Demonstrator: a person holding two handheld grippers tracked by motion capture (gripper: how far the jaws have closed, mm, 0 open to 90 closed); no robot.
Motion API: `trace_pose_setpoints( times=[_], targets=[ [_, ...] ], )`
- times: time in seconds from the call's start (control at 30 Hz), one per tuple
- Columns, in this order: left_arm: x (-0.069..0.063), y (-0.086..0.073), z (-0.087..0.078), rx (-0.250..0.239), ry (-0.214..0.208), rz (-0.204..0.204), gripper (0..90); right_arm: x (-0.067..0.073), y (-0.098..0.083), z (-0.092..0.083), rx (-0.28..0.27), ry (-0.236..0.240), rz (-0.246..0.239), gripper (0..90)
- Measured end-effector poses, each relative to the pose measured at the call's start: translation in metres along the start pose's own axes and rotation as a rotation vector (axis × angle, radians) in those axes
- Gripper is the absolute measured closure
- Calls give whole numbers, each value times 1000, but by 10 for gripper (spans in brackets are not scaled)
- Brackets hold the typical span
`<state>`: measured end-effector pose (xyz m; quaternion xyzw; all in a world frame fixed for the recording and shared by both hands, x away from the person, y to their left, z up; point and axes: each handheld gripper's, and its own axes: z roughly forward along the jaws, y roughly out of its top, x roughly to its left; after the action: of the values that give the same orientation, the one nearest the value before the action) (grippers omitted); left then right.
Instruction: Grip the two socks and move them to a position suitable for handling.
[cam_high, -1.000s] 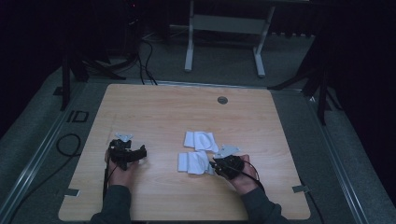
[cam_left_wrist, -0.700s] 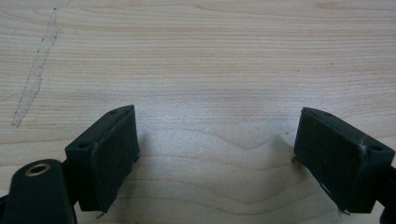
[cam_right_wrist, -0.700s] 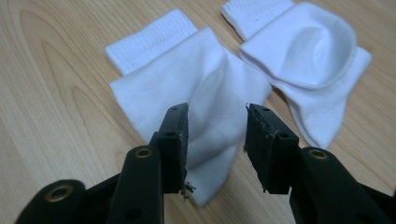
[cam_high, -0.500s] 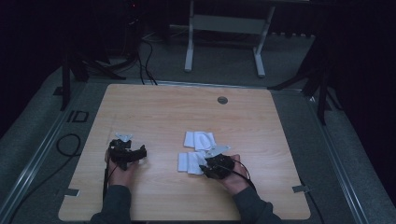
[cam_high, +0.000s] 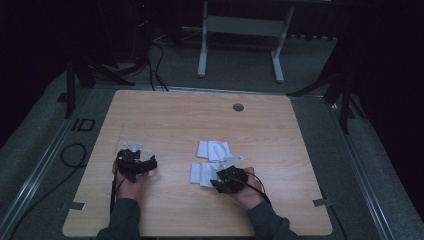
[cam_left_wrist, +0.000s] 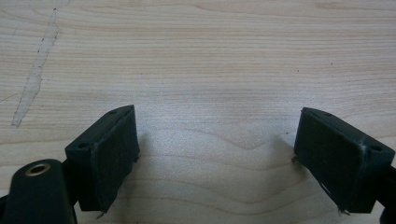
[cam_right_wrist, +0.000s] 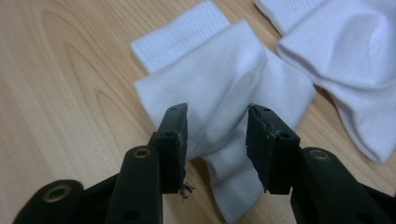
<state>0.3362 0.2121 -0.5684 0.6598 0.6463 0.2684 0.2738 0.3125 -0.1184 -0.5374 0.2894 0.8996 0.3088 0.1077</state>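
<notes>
Table (cam_high: 175, 120): a light wooden top with rounded corners; its far half is bare except for a small round grommet (cam_high: 238, 107) near the far edge.
Open room: wide bare wood lies between the two hands and to the left of the socks.
Near sock (cam_high: 203, 173): white, lying flat right of centre in the near half of the table, touching the right gripper's front.
Far sock (cam_high: 214, 150): white, flat, just beyond the near sock, its long side running left to right across the table.
Left gripper (cam_high: 134, 164): held low over the table's near left part, well apart from the socks.
Left gripper's state: in the left gripper view its fingers (cam_left_wrist: 112, 156) stand wide apart over bare wood grain, holding nothing.
Right gripper (cam_right_wrist: 217, 142): its fingers are partly apart, straddling a raised fold of the near sock without pressing on it.
Right gripper view adds: the near sock's ribbed cuff points away and to the left, and the sock's long axis runs diagonally from that cuff toward the gripper.
High view adds: dark floor, cables and a grey metal frame (cam_high: 240, 30) beyond the far edge.
</notes>
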Motion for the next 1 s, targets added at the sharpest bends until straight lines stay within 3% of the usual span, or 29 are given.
trace_pose_setpoints(
  times=[0.2, 0.3, 0.7, 1.0],
  targets=[
    [0, 0, 0, 1, 0, 0, 137, 1, 0, 2, 7, -12, 20, 793],
    [0, 0, 0, 1, 0, 1, 137, 3, 0, -1, -13, -23, 39, 845],
    [0, 0, 0, -2, 0, -2, 137, 7, 15, -36, -114, -27, 45, 860],
    [0, 0, 0, -2, 0, -1, 137, -3, 23, -68, -163, -63, 35, 862]
  ],
)
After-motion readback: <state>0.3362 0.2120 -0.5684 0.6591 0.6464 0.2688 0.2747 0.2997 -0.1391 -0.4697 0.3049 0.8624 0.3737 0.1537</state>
